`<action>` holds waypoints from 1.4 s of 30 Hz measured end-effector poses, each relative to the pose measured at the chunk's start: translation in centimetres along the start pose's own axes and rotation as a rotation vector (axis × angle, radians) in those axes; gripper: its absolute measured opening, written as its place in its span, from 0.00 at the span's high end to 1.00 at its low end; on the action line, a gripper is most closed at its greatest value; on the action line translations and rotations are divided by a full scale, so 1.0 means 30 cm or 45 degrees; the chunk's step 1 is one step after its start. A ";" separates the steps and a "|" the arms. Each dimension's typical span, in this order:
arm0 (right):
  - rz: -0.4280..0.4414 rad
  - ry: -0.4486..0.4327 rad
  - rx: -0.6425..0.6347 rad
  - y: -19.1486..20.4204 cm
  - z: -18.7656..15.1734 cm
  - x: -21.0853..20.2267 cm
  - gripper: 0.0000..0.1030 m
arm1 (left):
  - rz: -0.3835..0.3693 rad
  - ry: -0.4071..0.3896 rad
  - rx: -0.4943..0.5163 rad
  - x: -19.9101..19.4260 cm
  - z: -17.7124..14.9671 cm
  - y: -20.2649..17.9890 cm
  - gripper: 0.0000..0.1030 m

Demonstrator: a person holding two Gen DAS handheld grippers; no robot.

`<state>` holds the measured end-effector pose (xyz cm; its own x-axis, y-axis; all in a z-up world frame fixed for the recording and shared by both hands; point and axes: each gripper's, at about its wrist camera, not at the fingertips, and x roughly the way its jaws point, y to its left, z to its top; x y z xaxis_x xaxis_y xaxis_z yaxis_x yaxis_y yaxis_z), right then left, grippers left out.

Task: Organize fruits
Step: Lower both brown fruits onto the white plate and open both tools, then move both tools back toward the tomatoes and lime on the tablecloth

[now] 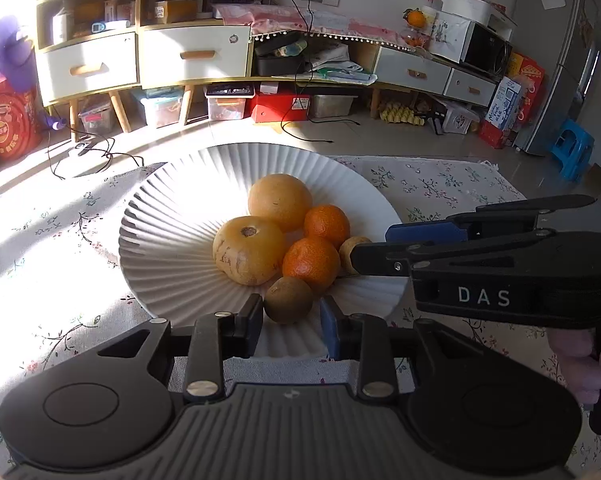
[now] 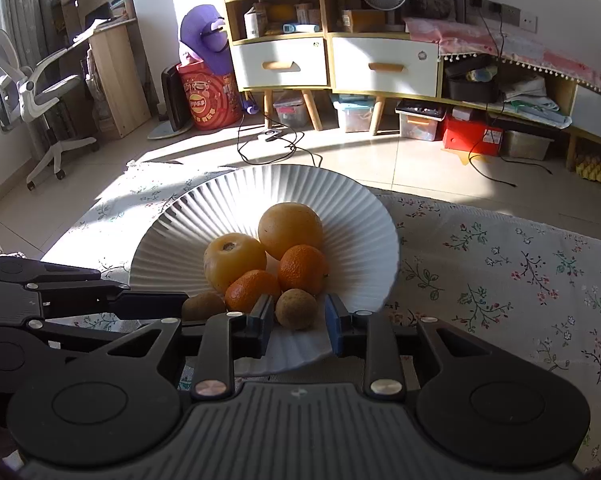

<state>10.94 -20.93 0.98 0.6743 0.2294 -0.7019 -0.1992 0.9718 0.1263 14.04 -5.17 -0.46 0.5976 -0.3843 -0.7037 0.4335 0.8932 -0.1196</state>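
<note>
Fingers spread, both grippers | left gripper point(image 1: 290, 322) flanks kiwi point(image 1: 288, 300) | right gripper point(image 2: 298, 322) flanks longan point(image 2: 296, 309)

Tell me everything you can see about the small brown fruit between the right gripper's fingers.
The small brown fruit is round, tan and rough-skinned, dull rather than glossy. It sits on the near part of the white ribbed plate, in front of two mandarins. The right gripper is open around it, with a gap visible on each side. Whether it touches the nearer mandarin is unclear.
</note>
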 end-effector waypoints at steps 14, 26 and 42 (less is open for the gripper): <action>0.003 -0.038 0.035 -0.003 0.011 -0.036 0.44 | 0.022 -0.007 0.023 -0.032 0.001 -0.009 0.50; -0.021 -0.092 0.070 -0.007 0.001 -0.131 0.28 | 0.041 -0.029 0.058 -0.144 -0.018 0.004 0.20; -0.045 -0.060 0.069 0.030 -0.061 -0.184 0.02 | 0.098 0.043 0.021 -0.207 -0.128 0.046 0.10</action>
<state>5.73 -21.40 3.69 0.7131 0.1962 -0.6731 -0.1371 0.9805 0.1406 8.35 -0.65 1.07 0.6064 -0.3066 -0.7337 0.3984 0.9157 -0.0535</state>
